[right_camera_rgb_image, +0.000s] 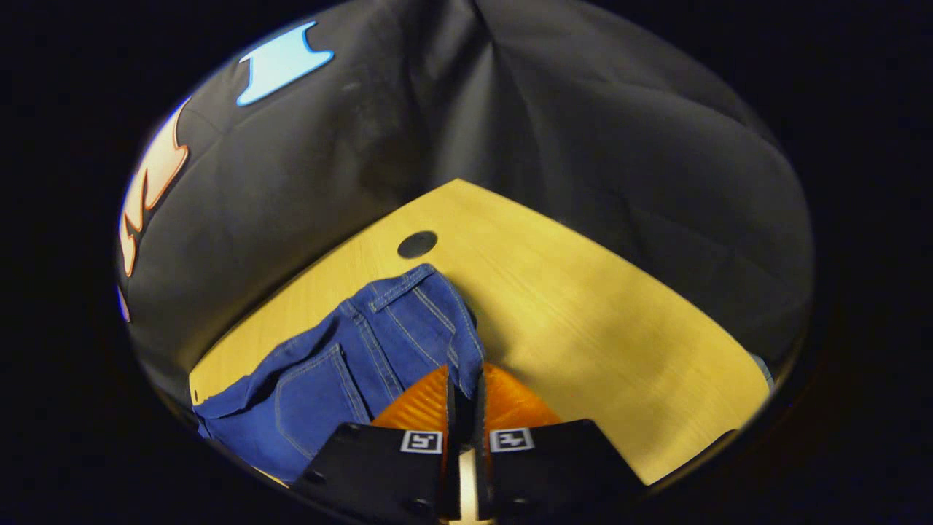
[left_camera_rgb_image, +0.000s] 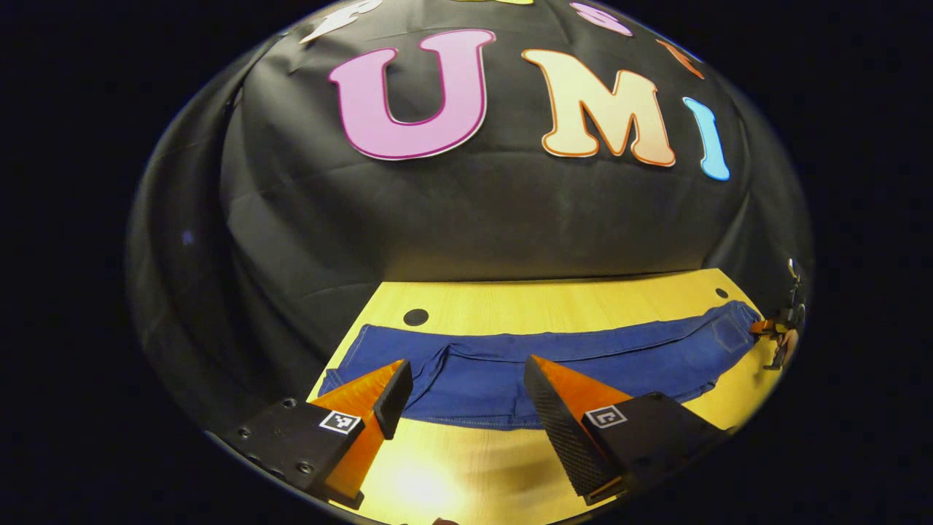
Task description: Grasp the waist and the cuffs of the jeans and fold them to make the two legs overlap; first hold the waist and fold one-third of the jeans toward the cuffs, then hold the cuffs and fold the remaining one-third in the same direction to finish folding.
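Note:
Blue jeans [left_camera_rgb_image: 583, 357] lie lengthwise across the yellow wooden table [left_camera_rgb_image: 554, 295], cuffs at the left, waist at the far right. My left gripper [left_camera_rgb_image: 466, 368] is open and hovers over the near edge of the legs toward the cuff end, with its fingers apart on either side of the cloth. In the right gripper view the waist end of the jeans [right_camera_rgb_image: 379, 343] shows a back pocket and belt seam. My right gripper [right_camera_rgb_image: 464, 383] is shut on the waistband edge there. That gripper [left_camera_rgb_image: 769, 329] also appears small at the waist in the left gripper view.
The table [right_camera_rgb_image: 598, 313] ends at the booth's black cloth wall close behind the jeans. Round dark holes mark the tabletop [left_camera_rgb_image: 415, 316] [right_camera_rgb_image: 417, 244]. Bare wood lies in front of the jeans and to the right of the waist.

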### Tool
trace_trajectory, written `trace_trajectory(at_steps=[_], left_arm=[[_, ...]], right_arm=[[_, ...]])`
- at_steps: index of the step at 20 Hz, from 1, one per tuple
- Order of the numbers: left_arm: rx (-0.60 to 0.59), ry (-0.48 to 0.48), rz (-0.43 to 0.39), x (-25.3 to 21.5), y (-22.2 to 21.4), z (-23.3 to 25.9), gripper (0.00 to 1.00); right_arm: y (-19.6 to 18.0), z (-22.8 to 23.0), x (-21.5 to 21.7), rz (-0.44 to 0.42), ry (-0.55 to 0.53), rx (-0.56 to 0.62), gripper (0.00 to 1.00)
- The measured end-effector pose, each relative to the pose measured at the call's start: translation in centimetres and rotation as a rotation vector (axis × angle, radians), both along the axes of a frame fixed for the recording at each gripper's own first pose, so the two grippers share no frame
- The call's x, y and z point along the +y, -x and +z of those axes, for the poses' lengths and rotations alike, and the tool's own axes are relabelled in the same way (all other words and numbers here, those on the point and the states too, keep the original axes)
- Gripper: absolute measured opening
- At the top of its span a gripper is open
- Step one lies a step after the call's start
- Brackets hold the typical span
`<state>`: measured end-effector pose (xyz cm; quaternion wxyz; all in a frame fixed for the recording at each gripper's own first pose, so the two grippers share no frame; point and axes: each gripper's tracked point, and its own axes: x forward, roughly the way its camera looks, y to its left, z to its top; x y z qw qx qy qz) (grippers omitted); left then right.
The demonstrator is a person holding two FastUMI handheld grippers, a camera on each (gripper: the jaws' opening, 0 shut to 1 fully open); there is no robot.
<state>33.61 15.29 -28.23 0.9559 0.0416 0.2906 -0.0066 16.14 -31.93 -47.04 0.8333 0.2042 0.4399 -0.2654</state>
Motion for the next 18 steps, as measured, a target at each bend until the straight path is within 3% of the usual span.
trace_trajectory(at_steps=[4, 8, 13, 18], left_arm=[[0.006, 0.036, 0.068, 0.1, -0.4, 0.6, 0.96], [0.029, 0.012, 0.074, 0.3, -0.5, 0.3, 0.96], [0.063, 0.039, 0.067, 0.2, -0.4, 0.1, 0.96], [0.078, 0.043, 0.013, 1.1, -0.5, -0.6, 0.95]], right_arm=[[-0.3, 0.8, -1.2, 0.04, 0.075, 0.017, 0.06], [-0.5, 3.0, -1.1, 0.048, 0.143, 0.017, 0.06], [-2.2, 8.8, -0.2, 0.086, 0.221, -0.135, 0.06], [-2.3, 17.2, 3.9, 0.159, 0.252, -0.297, 0.06]])
